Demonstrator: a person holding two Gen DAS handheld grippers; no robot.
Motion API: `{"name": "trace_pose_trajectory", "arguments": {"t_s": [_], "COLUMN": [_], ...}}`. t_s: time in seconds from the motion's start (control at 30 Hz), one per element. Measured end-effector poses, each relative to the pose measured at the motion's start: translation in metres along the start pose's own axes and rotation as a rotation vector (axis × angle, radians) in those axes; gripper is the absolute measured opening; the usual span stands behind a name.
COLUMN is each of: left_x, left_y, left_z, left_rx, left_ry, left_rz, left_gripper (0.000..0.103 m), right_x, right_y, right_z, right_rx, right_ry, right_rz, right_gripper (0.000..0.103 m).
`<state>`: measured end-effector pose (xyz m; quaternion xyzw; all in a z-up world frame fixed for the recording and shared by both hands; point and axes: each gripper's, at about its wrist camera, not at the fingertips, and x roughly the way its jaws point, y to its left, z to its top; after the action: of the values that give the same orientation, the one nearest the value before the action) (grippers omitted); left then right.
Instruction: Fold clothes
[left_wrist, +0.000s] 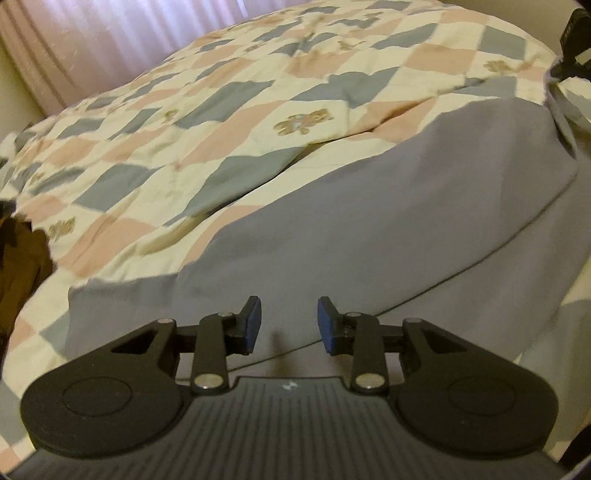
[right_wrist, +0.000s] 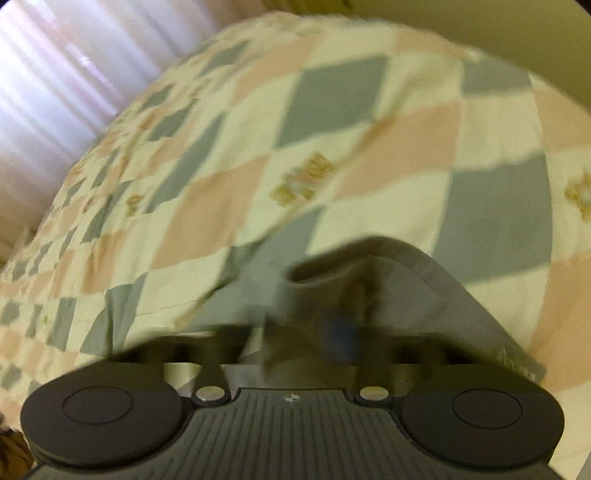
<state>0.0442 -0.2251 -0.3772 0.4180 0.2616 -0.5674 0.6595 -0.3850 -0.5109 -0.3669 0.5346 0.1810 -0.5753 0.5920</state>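
Bed: a quilt (left_wrist: 258, 122) in cream, pink and grey-blue diamonds, with small bear prints, covers it; a pale curtain (left_wrist: 122, 40) hangs beyond.
Garment: a plain grey piece of clothing (left_wrist: 369, 229) lies spread on the quilt, on the near side of the bed, one long fold line running across it.
Left gripper (left_wrist: 290, 325): hangs low over the near edge of the grey cloth, its blue-padded fingers (left_wrist: 253, 323) apart, nothing between them.
Right gripper (right_wrist: 317, 328): badly blurred, but a bunched corner of the same garment (right_wrist: 369, 269) rises in front of it and drapes over the fingers; the jaws are pinched together on that cloth.
Far right of the left view: the other gripper's dark body (left_wrist: 576, 44), with the grey cloth pulled up towards it.
Left edge: something brown (left_wrist: 22, 266), too unclear to name.
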Motion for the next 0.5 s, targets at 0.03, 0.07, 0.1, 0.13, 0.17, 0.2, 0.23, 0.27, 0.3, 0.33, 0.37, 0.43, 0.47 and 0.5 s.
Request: {"name": "trace_pose_trajectory", "arguments": {"t_s": [0.03,0.07,0.1,0.13,0.17,0.2,0.23,0.27,0.3,0.33,0.37,0.43,0.47,0.5], "left_x": [0.000,0.001,0.000,-0.002,-0.002,-0.001,-0.001,0.002,0.004,0.008,0.011,0.018,0.022,0.025], "left_y": [-0.001,0.000,-0.002,-0.003,-0.006,-0.009,-0.013,-0.018,-0.024,-0.030,-0.035,-0.045,-0.049,-0.052], "left_z": [0.000,-0.003,-0.006,-0.009,-0.012,-0.015,-0.018,-0.022,-0.025,-0.029,-0.033,-0.041,-0.047,-0.052], "left_rx": [0.014,0.023,0.038,0.054,0.082,0.116,0.150,0.209,0.269,0.345,0.417,0.570,0.644,0.703], "left_ry": [-0.004,-0.001,0.000,0.001,0.000,0.000,0.000,0.000,-0.001,-0.003,-0.012,-0.027,-0.031,-0.037], "left_rz": [-0.005,-0.005,-0.002,0.002,0.008,0.012,0.016,0.025,0.035,0.042,0.054,0.076,0.085,0.091], "left_gripper": [0.029,0.029,0.029,0.029,0.029,0.029,0.031,0.032,0.032,0.033,0.034,0.035,0.035,0.035], "right_x": [-0.005,-0.013,-0.020,-0.027,-0.031,-0.030,-0.026,-0.019,-0.012,-0.008,-0.004,-0.003,-0.006,-0.007], "right_y": [-0.019,-0.038,-0.056,-0.074,-0.096,-0.116,-0.135,-0.153,-0.163,-0.167,-0.170,-0.166,-0.162,-0.159], "right_z": [0.000,-0.002,-0.004,-0.006,-0.009,-0.011,-0.015,-0.020,-0.024,-0.027,-0.030,-0.033,-0.034,-0.035], "right_rx": [0.045,0.068,0.081,0.099,0.145,0.198,0.260,0.329,0.382,0.412,0.437,0.429,0.416,0.402], "right_ry": [-0.002,-0.014,-0.032,-0.047,-0.041,-0.021,0.000,0.021,0.031,0.031,0.030,0.002,-0.015,-0.026], "right_rz": [0.024,0.008,-0.015,-0.039,-0.068,-0.082,-0.057,-0.014,0.008,0.030,0.050,0.060,0.068,0.068], "right_gripper": [0.003,0.003,0.004,0.004,0.004,0.005,0.005,0.007,0.015,0.018,0.020,0.031,0.036,0.037]}}
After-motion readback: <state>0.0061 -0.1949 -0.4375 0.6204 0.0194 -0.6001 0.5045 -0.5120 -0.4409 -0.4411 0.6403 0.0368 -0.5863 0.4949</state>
